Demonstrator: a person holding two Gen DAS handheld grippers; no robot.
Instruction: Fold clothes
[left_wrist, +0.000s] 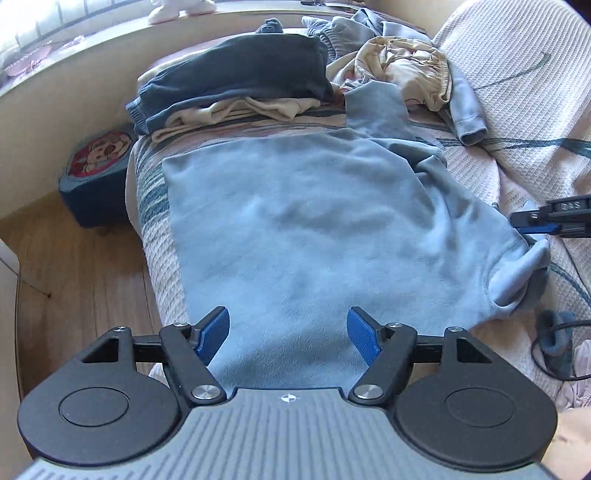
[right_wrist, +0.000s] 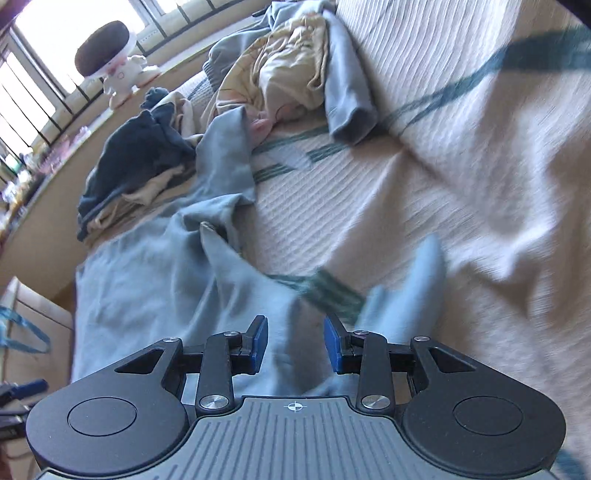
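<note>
While the light blue sweatshirt (left_wrist: 295, 229) lies flat on the bed (left_wrist: 517, 92), its long side runs near to far; the left gripper (left_wrist: 289, 334) hangs wide and empty over its near hem; the right gripper (right_wrist: 295, 345), half open and empty, is nearer the far-right sleeve (right_wrist: 225, 155).

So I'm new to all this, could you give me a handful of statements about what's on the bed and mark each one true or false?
1. The light blue sweatshirt lies spread on the bed. True.
2. The left gripper is clamped on the sweatshirt. False: its jaws stand open, pads clear of the fabric.
3. A dark blue garment tops a folded stack beyond the sweatshirt. True.
4. The floor beside the bed is carpeted. False: it is wood.
5. The right gripper carries a sock. False: its jaws are open above the cloth, gripping nothing.
</note>
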